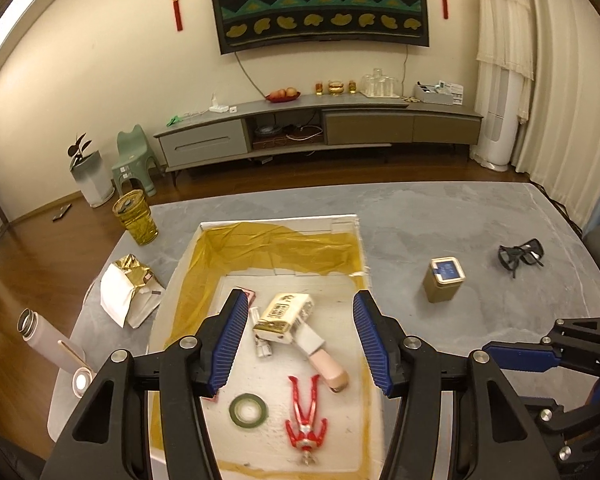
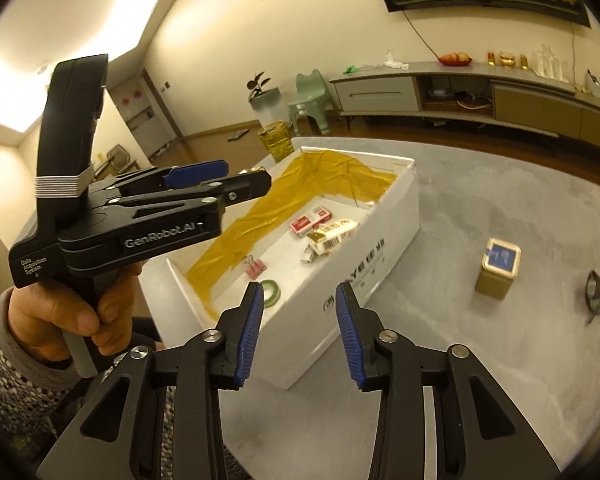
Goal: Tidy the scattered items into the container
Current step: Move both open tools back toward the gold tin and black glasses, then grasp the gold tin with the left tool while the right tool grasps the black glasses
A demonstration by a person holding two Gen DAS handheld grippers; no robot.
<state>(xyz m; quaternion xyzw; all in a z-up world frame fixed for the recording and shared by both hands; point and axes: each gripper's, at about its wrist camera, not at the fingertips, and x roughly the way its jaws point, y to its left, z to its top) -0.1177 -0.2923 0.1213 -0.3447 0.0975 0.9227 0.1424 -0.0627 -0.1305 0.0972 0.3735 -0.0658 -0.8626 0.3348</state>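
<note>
White foam walls lined with yellow film are forming the open box (image 1: pixel 188 256) sitting on the grey tabletop (image 1: pixel 420 220), near its left edge. Inside it are lying a red toy figure (image 1: pixel 306 416), a green tape roll (image 1: pixel 247 410), a gold-ended packet (image 1: pixel 286 318), a pink tube (image 1: pixel 328 364) and, seen from the right wrist, a red card pack (image 2: pixel 312 220) and a pink binder clip (image 2: pixel 256 266). Outside, toward the right edge, a gold tin with a blue lid (image 1: pixel 444 280) is standing upright, with black glasses (image 1: pixel 520 254) lying further right. The left gripper (image 1: pixel 300 344) is hanging over the box, jaws spread wide and empty. The right gripper (image 2: pixel 300 334) is also gaping wide and empty, beside the box's near wall.
</note>
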